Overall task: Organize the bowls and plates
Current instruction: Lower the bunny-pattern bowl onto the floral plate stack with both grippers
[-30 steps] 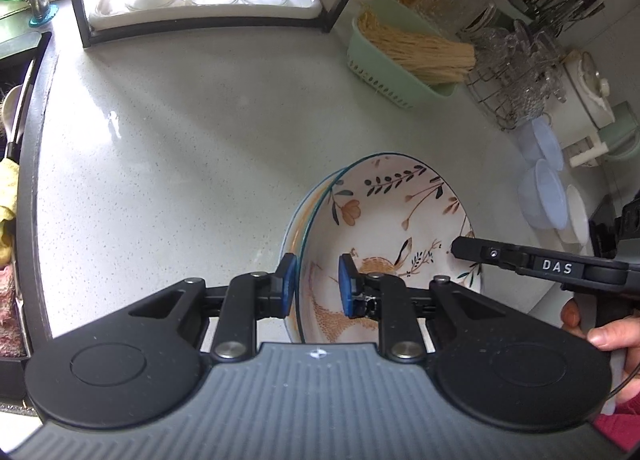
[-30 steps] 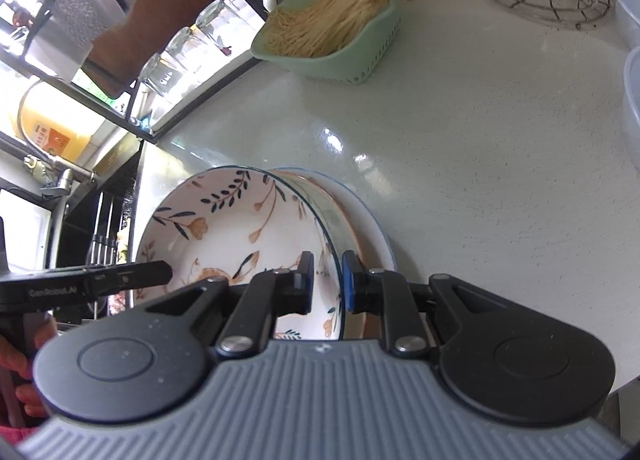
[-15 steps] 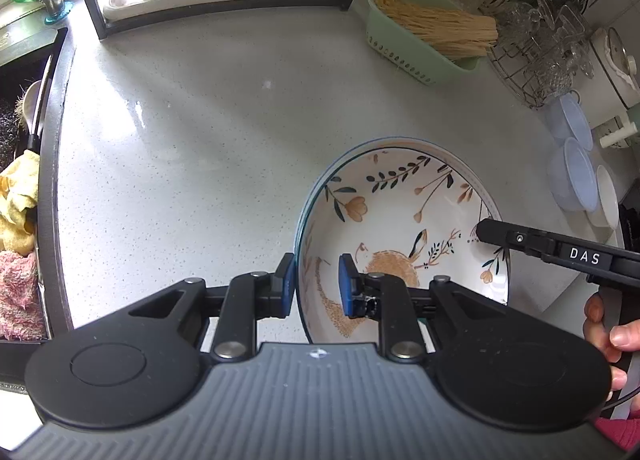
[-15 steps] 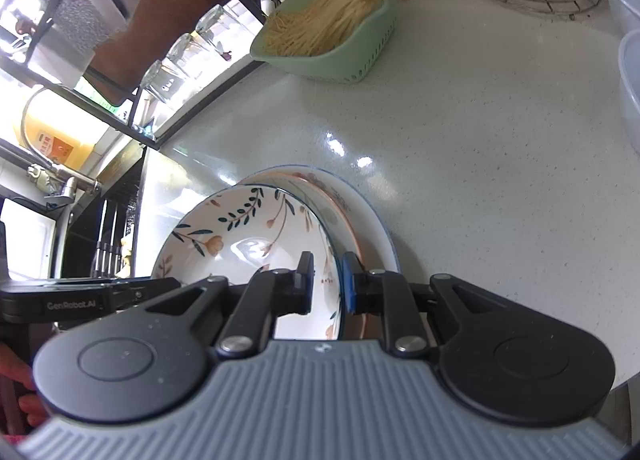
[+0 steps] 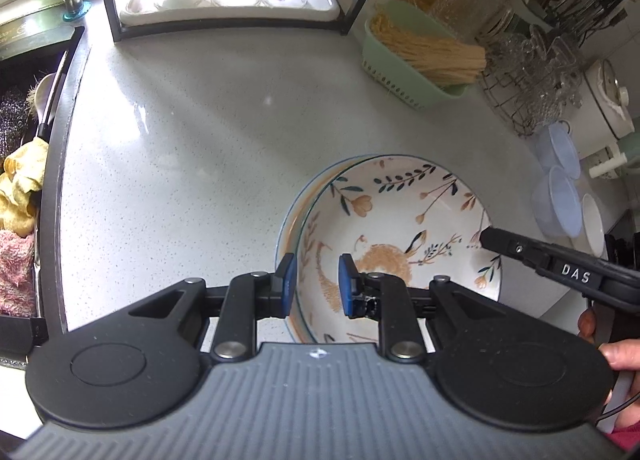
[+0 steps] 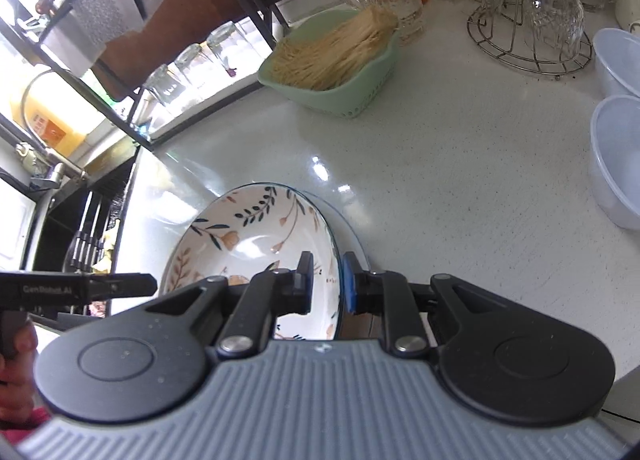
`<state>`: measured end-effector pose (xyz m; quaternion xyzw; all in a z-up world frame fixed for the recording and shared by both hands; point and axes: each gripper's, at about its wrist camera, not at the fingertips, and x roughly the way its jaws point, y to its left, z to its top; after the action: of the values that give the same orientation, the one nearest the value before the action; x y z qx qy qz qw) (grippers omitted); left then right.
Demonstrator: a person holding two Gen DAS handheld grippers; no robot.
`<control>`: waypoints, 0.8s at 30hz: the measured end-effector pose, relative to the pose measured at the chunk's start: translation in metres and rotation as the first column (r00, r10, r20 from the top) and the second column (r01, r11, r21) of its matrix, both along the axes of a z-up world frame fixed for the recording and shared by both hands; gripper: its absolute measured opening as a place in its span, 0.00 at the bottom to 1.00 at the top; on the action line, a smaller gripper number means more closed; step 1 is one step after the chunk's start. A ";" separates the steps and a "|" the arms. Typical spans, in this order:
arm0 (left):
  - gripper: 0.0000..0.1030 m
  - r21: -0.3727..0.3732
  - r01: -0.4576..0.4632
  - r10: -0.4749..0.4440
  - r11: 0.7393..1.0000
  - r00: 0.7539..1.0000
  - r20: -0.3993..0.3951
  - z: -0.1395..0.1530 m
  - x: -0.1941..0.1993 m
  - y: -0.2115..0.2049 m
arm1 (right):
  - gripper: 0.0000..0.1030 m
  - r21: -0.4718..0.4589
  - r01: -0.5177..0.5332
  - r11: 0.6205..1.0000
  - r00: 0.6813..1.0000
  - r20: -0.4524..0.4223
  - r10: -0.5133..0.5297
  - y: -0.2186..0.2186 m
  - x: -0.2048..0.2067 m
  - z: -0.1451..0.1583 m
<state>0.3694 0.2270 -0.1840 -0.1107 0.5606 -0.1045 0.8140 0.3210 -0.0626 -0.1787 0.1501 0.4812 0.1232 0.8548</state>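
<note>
A white bowl with a flower and bird pattern (image 5: 400, 220) hangs low over a blue-rimmed plate (image 5: 286, 228) on the pale counter. Only a sliver of the plate shows at the bowl's left. My left gripper (image 5: 316, 280) is shut on the bowl's left rim, one pad inside and one outside. In the right wrist view my right gripper (image 6: 328, 278) is shut on the right rim of the same bowl (image 6: 248, 236), and the plate's edge (image 6: 352, 234) peeks out beyond it. I cannot tell whether bowl and plate touch.
A green basket of pale sticks (image 5: 420, 60) stands behind the bowl, beside a wire stand of glasses (image 5: 528, 76). Clear plastic bowls (image 5: 560, 200) sit at the right. A black rack holds a white tray (image 5: 132, 12) with upturned glasses at the back. The sink (image 5: 24, 140) with cloths lies left.
The bowl, held by both grippers, has shifted over the plate. In the right wrist view it now covers most of the plate that showed beside it a second ago.
</note>
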 end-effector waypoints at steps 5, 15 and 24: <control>0.24 0.014 -0.011 0.010 1.000 0.999 0.050 0.015 -0.002 -0.008 | 0.19 -0.002 -0.008 1.000 0.999 0.045 0.008 -0.003 -0.005 0.009; 0.24 0.004 -0.039 0.037 0.999 0.984 0.174 0.067 -0.012 -0.035 | 0.19 0.004 -0.002 1.000 0.983 0.181 0.001 -0.018 -0.016 0.060; 0.24 -0.007 -0.043 0.043 0.999 0.961 0.272 0.115 -0.036 -0.066 | 0.19 -0.009 0.013 1.000 0.943 0.332 -0.009 -0.039 -0.043 0.115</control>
<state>0.3331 0.1612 -0.0687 -0.1079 0.4407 -0.1014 0.8854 0.2778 -0.1012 -0.0640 0.1254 0.3303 0.1394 0.9251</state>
